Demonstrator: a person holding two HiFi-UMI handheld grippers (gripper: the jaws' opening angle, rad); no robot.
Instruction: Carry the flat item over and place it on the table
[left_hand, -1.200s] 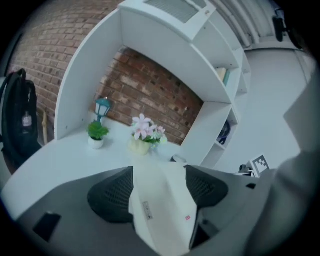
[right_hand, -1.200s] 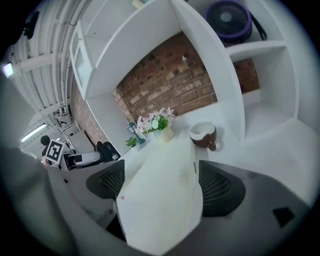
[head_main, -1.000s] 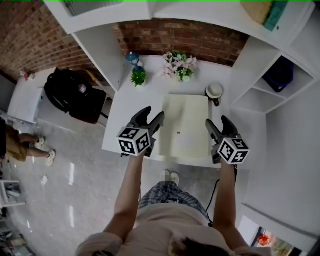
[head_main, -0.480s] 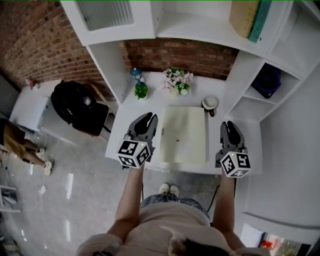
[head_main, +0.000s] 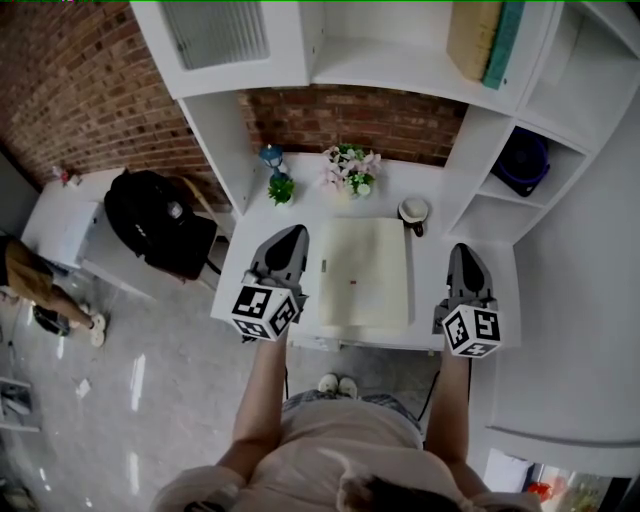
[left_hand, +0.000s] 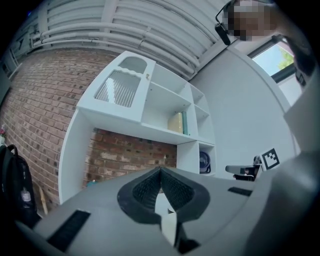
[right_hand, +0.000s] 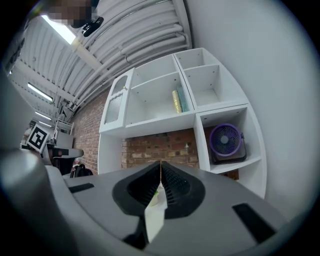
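- Looking down in the head view, the sheet (head_main: 365, 275) lies flat on the table (head_main: 428, 270).
- The left gripper (head_main: 294, 232) hangs over the sheet's left side. The right gripper (head_main: 462, 250) hangs over its right side. Neither one touches the sheet.
- Both sets of jaws have just been closing, and nothing is between them. So I think the job is as good as done.
- The sheet's near edge sits close to the front of the table. A bump from a gripper coming back down could push it off.
- A cup (head_main: 412, 211) stands just beside the sheet's far right corner. Flowers (head_main: 348, 168) and a small plant (head_main: 281, 188) stand behind it. A shove forward could slide the sheet into the cup and tip it.
- In the left gripper view, the left gripper (left_hand: 160, 172) has its jaws pressed together on nothing. It points at the shelf (left_hand: 165, 120), not down at the table.
- In the right gripper view, the right gripper (right_hand: 160, 172) is closed the same way, with nothing in it. A fan (right_hand: 226, 142) sits in the shelf ahead.
- The shelf wall is near the right side, so a wide swing could knock the right gripper into it.
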